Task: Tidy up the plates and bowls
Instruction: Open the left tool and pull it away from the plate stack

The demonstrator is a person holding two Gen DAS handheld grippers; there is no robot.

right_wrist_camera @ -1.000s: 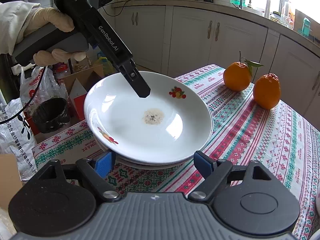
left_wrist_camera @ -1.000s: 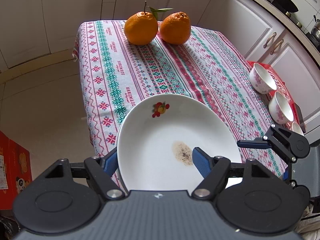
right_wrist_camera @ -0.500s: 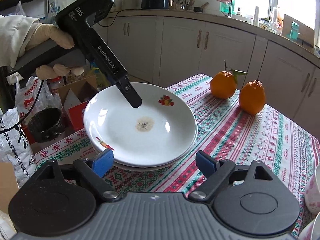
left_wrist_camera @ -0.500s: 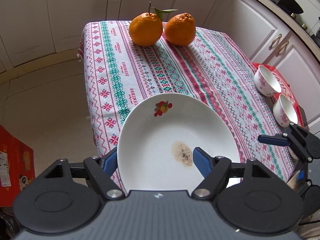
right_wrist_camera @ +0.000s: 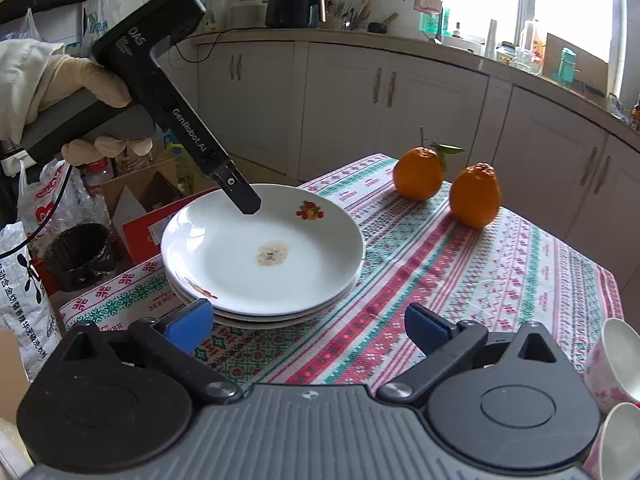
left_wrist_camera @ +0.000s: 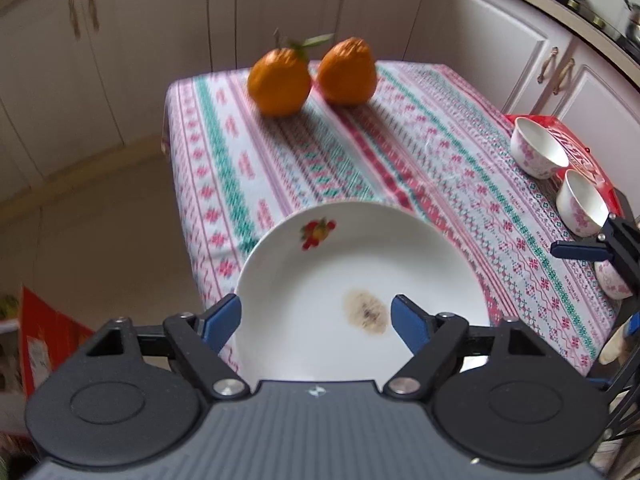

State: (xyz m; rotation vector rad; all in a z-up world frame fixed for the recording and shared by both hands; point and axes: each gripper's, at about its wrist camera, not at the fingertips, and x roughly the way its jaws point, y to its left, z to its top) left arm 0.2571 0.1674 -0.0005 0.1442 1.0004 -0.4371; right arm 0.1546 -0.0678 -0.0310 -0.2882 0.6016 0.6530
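**Both tools let go of the plate stack**

My left tool (left_wrist_camera: 316,318) hangs over the near rim of the top plate (left_wrist_camera: 360,276), its jaws apart and just now widening; the blue pads (left_wrist_camera: 222,318) stand clear of the china on either side, gripping nothing. From the right wrist view the same tool's dark finger (right_wrist_camera: 244,198) points down at the far rim, held by my gloved hand (right_wrist_camera: 86,88). My right tool (right_wrist_camera: 308,320) sits in front of the stack, jaws spread wide and just now opening further, with only the patterned cloth (right_wrist_camera: 460,272) between them. The plates (right_wrist_camera: 264,248) lie stacked at the corner of the counter; the top one has a brown smear in its middle and a small fruit print on the rim. Two oranges (right_wrist_camera: 446,186) stand beyond, near the far edge. Pink-flowered bowls (left_wrist_camera: 556,176) stand in a row along the right-hand edge of the counter, well apart from the plates
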